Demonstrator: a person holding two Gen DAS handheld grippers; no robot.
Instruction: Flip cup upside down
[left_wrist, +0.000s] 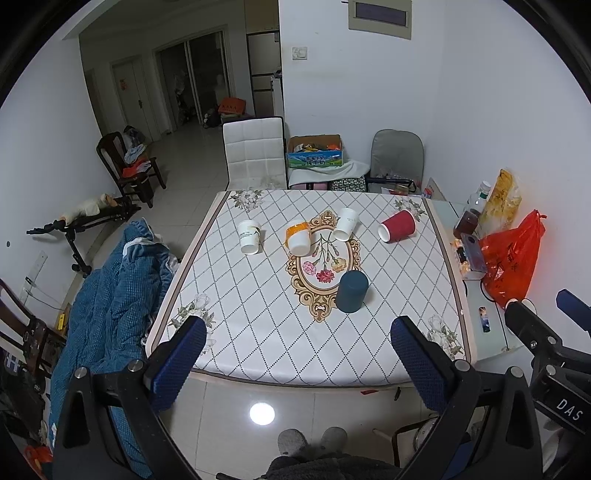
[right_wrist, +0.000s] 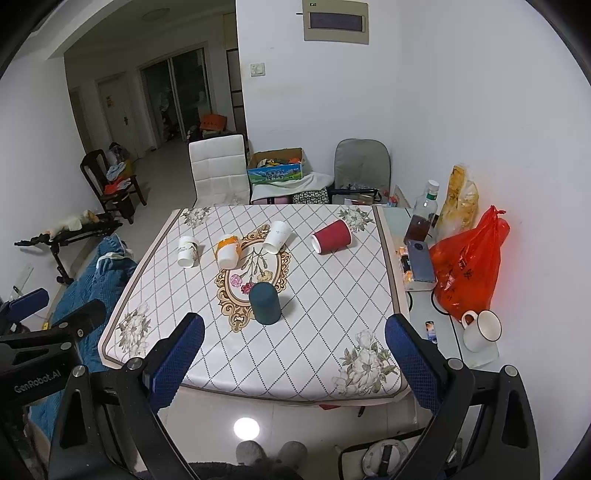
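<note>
Several paper cups are on the patterned tablecloth (left_wrist: 258, 317). A dark teal cup (left_wrist: 351, 291) stands upside down near the middle; it also shows in the right wrist view (right_wrist: 264, 303). A red cup (left_wrist: 397, 226) (right_wrist: 331, 236), a white cup (left_wrist: 346, 224) (right_wrist: 276, 237), an orange-and-white cup (left_wrist: 298, 237) (right_wrist: 228, 250) and a white printed cup (left_wrist: 249, 236) (right_wrist: 187, 251) lie on their sides at the far half. My left gripper (left_wrist: 299, 365) is open and empty, held back over the table's near edge. My right gripper (right_wrist: 295, 363) is open and empty, likewise held back.
A glass side table (right_wrist: 476, 354) on the right holds a red plastic bag (right_wrist: 469, 266), a white mug (right_wrist: 480, 329), a phone (right_wrist: 421, 260) and bottles. A blue quilt (left_wrist: 110, 295) lies left of the table. Chairs (left_wrist: 255, 155) and a box stand behind.
</note>
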